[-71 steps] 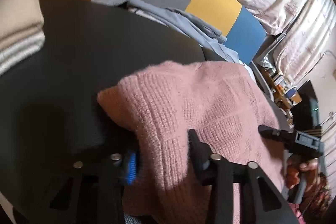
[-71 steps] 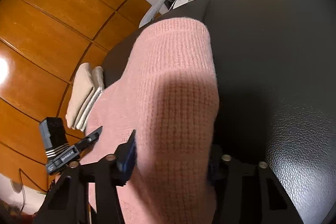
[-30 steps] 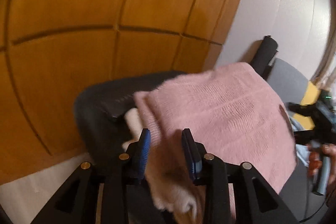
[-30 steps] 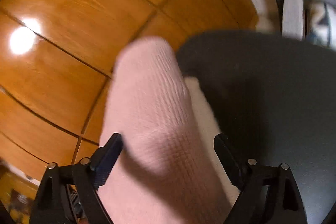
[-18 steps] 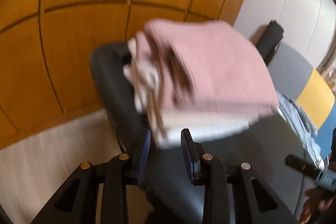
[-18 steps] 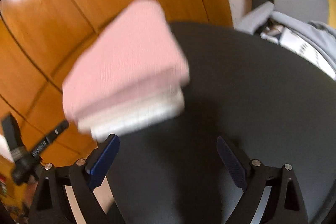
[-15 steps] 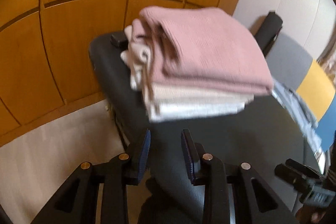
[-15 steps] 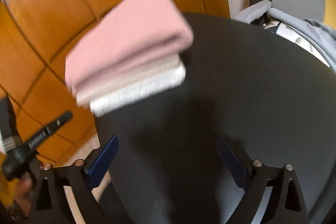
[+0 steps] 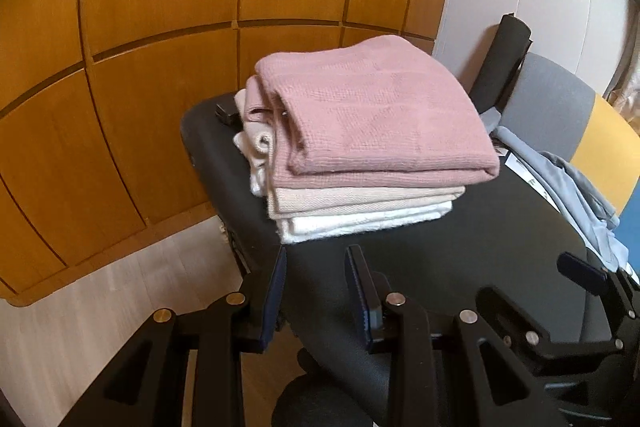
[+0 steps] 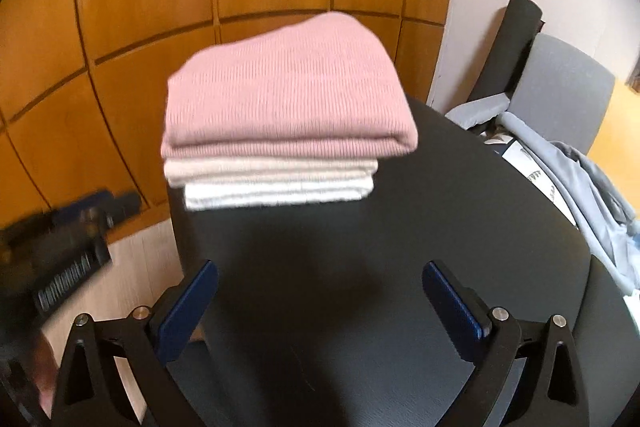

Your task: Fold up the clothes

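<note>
Pink waffle-knit sweater point(image 9: 372, 119) folded square atop beige and white knits, matte black table point(image 10: 400, 267), both tools gaping, empty.

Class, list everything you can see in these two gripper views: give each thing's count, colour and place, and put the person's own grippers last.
Pink knit: one, pink, folded, top of the stack.
Beige garment: one, pale beige, folded, under the pink knit.
White garment: one, white, folded, bottom of the stack.
Table: one, black, under the stack.
Small dark object: one, black, on the table behind the stack; cannot tell what it is.
Blue-grey clothes: a loose pile, at the table's right edge.
Chair: one, grey, yellow and blue, right of the table.
Wood panels: orange-brown, behind the table.
Floor: pale wood, lower left.
Left gripper: black, blue pads, open, empty.
Right gripper: black, blue pads, wide open, empty.
</note>
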`<state>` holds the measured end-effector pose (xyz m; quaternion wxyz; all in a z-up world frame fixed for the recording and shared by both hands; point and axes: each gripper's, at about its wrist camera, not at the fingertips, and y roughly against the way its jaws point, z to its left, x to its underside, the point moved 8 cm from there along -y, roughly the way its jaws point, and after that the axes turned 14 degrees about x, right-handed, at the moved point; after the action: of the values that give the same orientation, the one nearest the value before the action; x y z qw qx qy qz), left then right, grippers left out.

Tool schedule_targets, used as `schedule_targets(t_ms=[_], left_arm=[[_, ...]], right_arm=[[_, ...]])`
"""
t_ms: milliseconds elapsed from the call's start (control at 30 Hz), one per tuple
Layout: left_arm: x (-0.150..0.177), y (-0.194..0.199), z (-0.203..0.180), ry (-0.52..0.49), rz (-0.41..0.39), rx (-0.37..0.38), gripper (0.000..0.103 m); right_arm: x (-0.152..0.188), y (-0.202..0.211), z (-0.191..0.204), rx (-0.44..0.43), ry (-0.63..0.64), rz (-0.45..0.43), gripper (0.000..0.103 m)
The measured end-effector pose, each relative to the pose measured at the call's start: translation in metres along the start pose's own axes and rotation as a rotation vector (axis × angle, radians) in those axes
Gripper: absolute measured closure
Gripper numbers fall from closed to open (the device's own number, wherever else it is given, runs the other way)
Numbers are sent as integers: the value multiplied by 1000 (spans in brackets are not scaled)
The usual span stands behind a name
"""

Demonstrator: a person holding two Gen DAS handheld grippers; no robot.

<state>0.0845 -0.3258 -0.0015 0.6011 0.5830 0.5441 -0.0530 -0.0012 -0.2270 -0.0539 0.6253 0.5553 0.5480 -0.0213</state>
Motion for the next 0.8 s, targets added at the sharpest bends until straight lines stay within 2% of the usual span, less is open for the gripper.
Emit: schedule_targets(t_ms=[267,667,800], left_arm=[[4,2,-3,-17,11,-39,73],[6,4,-4,-11,21,-52,73],[8,3,0,-10,24,-95,73]], right_arm=[[4,-3,0,30,-7,20,0],[8,-5,-2,21,-26,34,0],[10,-5,-1,15,-20,37,0]])
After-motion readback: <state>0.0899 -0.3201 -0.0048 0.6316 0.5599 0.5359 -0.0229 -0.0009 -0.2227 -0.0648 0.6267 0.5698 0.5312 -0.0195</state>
